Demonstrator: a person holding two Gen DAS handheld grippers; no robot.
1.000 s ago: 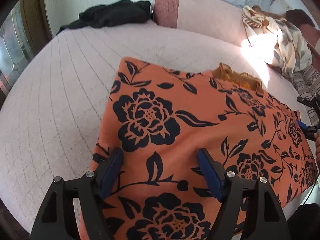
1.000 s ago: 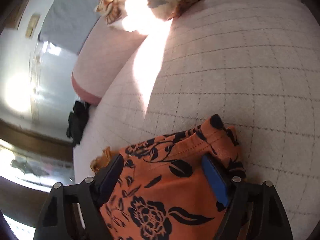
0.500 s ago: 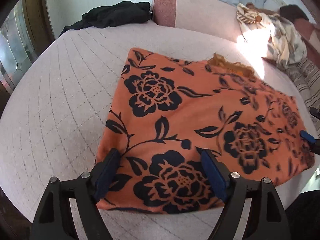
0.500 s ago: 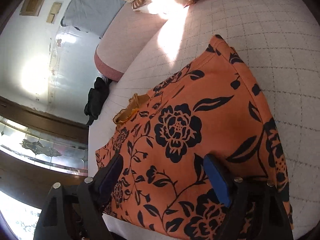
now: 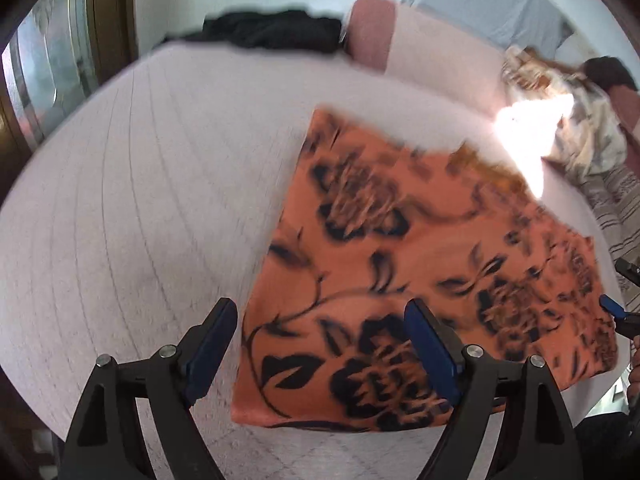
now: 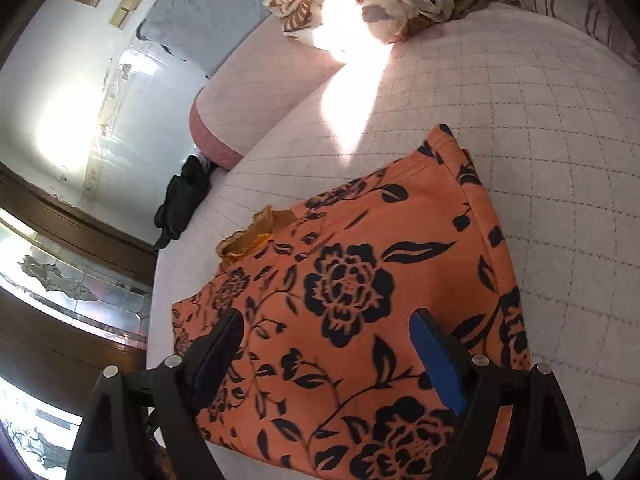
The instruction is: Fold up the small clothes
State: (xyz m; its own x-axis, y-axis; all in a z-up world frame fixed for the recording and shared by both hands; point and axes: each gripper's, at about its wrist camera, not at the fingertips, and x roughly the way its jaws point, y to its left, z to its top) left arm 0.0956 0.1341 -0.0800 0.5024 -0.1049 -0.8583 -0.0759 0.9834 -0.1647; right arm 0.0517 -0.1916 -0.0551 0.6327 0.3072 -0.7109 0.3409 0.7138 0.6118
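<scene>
An orange garment with black flowers [image 5: 420,264] lies folded flat on the pale quilted bed [image 5: 140,200]. A yellow-brown frill pokes out at its far edge [image 6: 250,238]. My left gripper [image 5: 320,344] is open and empty, held above the garment's near left corner. My right gripper [image 6: 326,346] is open and empty, held above the garment [image 6: 360,300] near its front edge. The right gripper's blue tip shows at the right edge of the left wrist view [image 5: 614,312].
A black garment [image 5: 272,32] lies at the far edge of the bed by a pink bolster [image 5: 372,28]. A cream patterned cloth [image 6: 360,0] is heaped in sunlight at the head. A striped pillow [image 5: 616,208] lies right. Wood-framed glass panels [image 6: 60,280] stand left.
Both grippers have pulled back and up from the garment, which now lies flat and free on the bed. The left view has swung to the left and is motion-blurred.
</scene>
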